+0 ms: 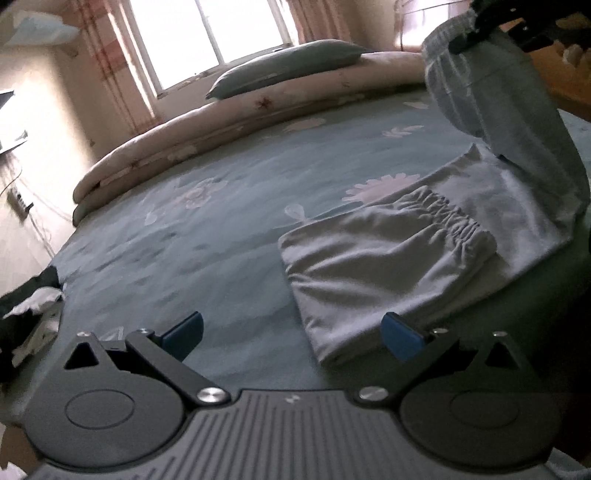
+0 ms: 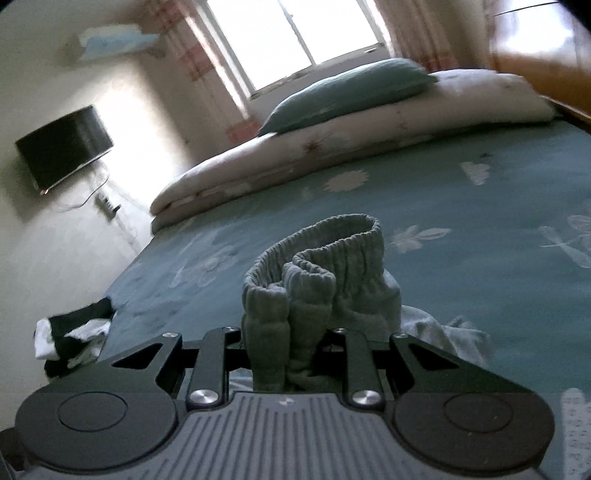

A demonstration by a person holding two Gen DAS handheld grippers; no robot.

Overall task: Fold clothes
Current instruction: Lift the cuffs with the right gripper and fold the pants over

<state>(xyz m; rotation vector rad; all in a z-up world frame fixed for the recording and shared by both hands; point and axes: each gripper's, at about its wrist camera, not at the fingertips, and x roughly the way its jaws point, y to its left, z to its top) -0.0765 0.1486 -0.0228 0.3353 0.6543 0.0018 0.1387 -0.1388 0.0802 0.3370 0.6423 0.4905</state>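
Light grey trousers (image 1: 388, 258) lie partly folded on the teal flowered bed sheet (image 1: 184, 240), elastic waistband up. One leg end (image 1: 517, 110) rises from the fold to the top right, where my right gripper (image 1: 469, 33) holds it above the bed. In the right wrist view that gripper (image 2: 284, 347) is shut on the bunched ribbed cuffs (image 2: 317, 266), which hide its pads. My left gripper (image 1: 291, 332) hovers low over the sheet at the near corner of the folded part. It is open, its blue pads (image 1: 400, 334) wide apart and holding nothing.
A rolled pale quilt (image 1: 221, 133) with a teal pillow (image 1: 288, 62) lies along the far side of the bed under the window (image 2: 295, 33). Black and white clothes (image 2: 70, 336) sit at the bed's left edge. Wooden furniture (image 2: 535, 48) stands at the right, a dark screen (image 2: 62, 144) on the left wall.
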